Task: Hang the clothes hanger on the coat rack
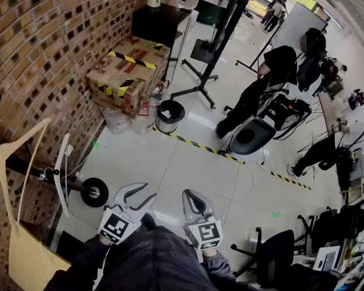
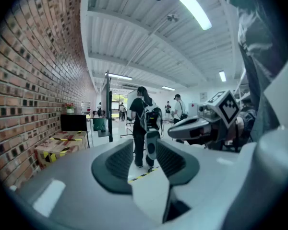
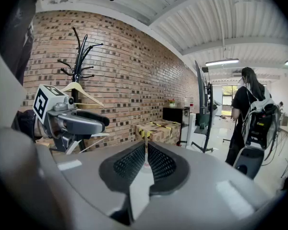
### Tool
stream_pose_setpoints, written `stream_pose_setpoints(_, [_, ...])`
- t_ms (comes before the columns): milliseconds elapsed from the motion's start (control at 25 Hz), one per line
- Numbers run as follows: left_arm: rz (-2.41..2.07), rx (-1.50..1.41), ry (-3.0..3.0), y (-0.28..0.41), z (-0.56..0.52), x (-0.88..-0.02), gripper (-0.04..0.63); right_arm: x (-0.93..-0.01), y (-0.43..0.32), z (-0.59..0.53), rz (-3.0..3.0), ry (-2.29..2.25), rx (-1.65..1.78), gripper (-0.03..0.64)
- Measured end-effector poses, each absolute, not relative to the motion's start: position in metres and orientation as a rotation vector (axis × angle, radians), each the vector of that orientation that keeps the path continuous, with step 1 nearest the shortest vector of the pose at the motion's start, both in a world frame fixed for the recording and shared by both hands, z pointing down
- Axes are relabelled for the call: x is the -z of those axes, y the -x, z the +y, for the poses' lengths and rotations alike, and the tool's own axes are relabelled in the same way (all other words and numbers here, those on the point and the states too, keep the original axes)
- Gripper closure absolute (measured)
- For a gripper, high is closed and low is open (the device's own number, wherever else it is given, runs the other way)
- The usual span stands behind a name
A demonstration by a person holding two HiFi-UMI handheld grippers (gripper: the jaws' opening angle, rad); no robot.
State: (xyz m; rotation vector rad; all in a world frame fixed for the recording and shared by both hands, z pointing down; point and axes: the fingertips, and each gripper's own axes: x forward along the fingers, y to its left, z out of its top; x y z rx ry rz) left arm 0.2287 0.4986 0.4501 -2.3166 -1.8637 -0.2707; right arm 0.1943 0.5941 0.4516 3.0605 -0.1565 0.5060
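Observation:
A pale wooden clothes hanger (image 1: 21, 156) hangs at the left by the brick wall, with a white hanger (image 1: 62, 171) beside it. In the right gripper view the wooden hanger (image 3: 81, 89) sits on the black coat rack (image 3: 77, 56). My left gripper (image 1: 148, 191) is low in the head view with its jaws apart and nothing between them (image 2: 146, 147). Just to its right, my right gripper (image 1: 190, 196) is shut and empty (image 3: 146, 150). Both grippers are well clear of the rack and point out into the room.
Cardboard boxes (image 1: 128, 68) with yellow-black tape stand against the brick wall, with a black bin (image 1: 170, 114) next to them. A person in black (image 1: 261, 96) stands ahead by a rolling stand (image 1: 215, 41). A small wheel (image 1: 96, 191) is at the left and an office chair (image 1: 273, 253) at the lower right.

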Motion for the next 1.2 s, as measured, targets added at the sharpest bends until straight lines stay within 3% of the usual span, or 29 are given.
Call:
stream_pose_setpoints(480, [-1.480,0.359,2.608,-0.237,0.476,-0.446,0.465,-0.472,-0.235,0.570,-0.660,-2.969,-0.513,0.601])
stream_pose_setpoints(840, [-0.762,0.444,2.909,-0.208,0.347,-0.452,0.465,-0.482,-0.259,0.424,-1.434,-2.614,-0.497,0.601])
stream_pose_setpoints(1200, [-0.116,0.461,3.088,-0.124,0.218,-0.453,0.465,-0.481,-0.210,0.273,-1.885,-2.171,-0.411,0.600])
